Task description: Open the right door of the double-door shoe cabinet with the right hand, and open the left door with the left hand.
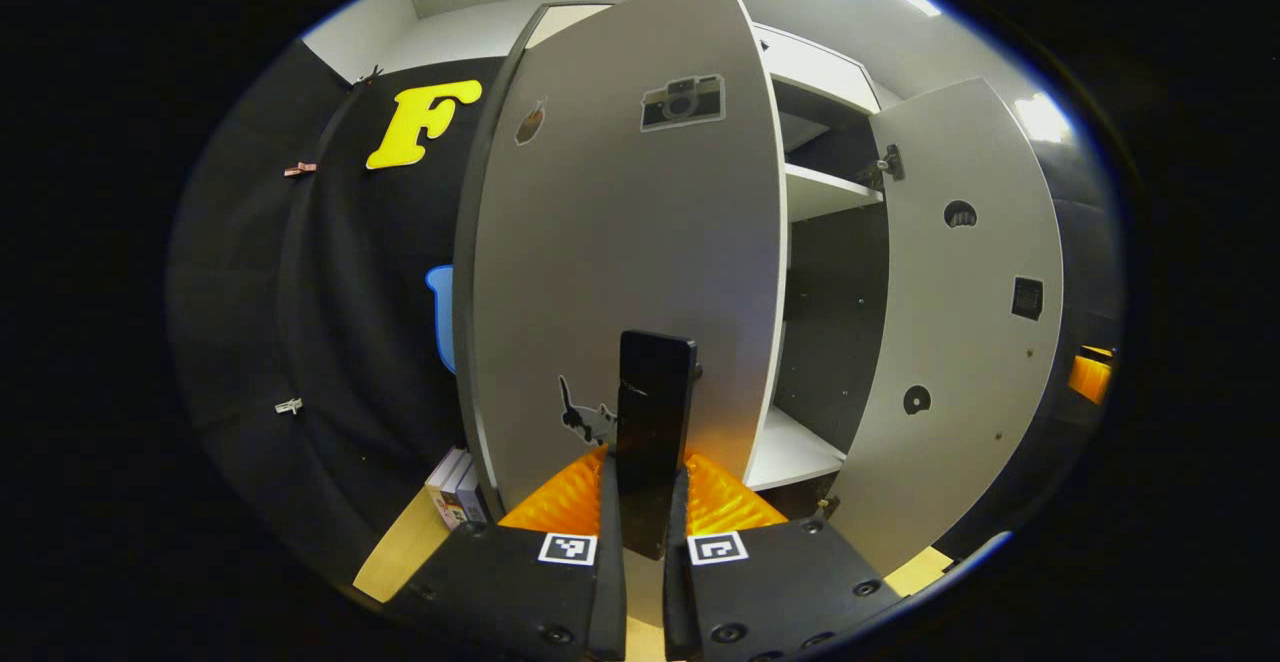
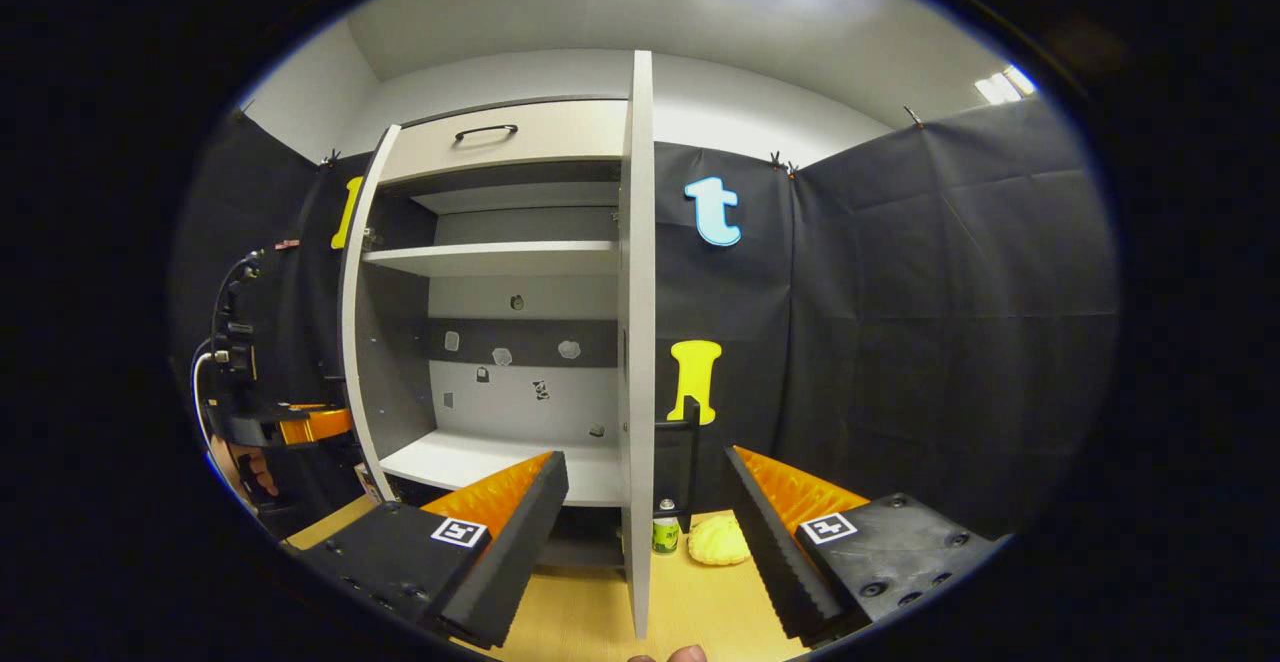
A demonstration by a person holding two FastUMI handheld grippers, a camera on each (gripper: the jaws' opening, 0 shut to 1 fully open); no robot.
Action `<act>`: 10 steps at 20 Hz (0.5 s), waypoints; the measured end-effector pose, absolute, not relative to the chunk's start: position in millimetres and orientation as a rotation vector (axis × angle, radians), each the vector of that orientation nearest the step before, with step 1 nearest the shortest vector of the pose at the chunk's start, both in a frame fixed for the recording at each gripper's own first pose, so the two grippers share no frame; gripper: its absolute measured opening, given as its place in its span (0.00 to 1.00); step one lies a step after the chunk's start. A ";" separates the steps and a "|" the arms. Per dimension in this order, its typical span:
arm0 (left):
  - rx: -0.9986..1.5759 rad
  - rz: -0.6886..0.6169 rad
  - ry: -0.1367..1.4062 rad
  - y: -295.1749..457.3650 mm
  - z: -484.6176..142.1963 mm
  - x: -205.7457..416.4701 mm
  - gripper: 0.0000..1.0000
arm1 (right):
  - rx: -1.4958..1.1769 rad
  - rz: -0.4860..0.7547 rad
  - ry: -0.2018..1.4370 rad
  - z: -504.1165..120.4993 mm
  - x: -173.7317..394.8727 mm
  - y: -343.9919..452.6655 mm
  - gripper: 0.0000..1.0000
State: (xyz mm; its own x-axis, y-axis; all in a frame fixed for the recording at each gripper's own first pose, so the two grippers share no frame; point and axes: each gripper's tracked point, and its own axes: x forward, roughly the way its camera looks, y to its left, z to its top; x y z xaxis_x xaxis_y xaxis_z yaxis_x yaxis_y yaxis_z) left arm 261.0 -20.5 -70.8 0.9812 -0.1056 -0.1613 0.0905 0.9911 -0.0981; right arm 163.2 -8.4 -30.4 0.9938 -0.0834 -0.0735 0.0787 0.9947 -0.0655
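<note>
Closest in the left gripper view, the left gripper [image 1: 645, 512] has its fingers pressed together on the dark upright handle [image 1: 653, 412] of the left door [image 1: 620, 242]; that door stands swung out from the shoe cabinet [image 1: 820, 192], with shelves showing past its free edge. In the right gripper view the right gripper [image 2: 645, 517] is spread wide and holds nothing; the right door [image 2: 636, 342] stands edge-on between its fingers, apparently touching neither, its own handle [image 2: 688, 462] just beyond; this door looks fully open. On the table [image 2: 600, 612] behind it sit a small green bottle [image 2: 665, 534] and a yellow lump [image 2: 718, 540]. The left door seems well open too, so little is left; to finish cleanly, the pull should follow the door's arc around its hinge, not a straight line, so the pinch doesn't twist on the handle; the grip should loosen only once the door rests; the right gripper is best kept clear of the door edge.
</note>
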 end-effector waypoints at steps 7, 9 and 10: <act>-0.101 -0.072 0.162 -7.3 -71.0 254.2 0.20 | -0.051 -0.058 0.089 -31.9 156.6 5.6 0.98; -0.097 -0.053 0.163 -2.1 -70.1 253.0 0.19 | -0.036 -0.063 0.092 -36.5 153.6 13.7 0.96; -0.085 -0.044 0.164 1.8 -71.5 251.5 0.19 | -0.033 -0.065 0.094 -36.2 153.2 13.9 0.98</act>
State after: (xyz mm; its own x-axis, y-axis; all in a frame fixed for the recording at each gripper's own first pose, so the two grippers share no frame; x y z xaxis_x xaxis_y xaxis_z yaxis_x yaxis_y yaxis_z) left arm 251.5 1.8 -71.5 0.9856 -0.0503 -0.1613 0.0364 0.9955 -0.0880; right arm 153.2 13.9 -36.2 0.9935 -0.0667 -0.0924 0.0636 0.9973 -0.0357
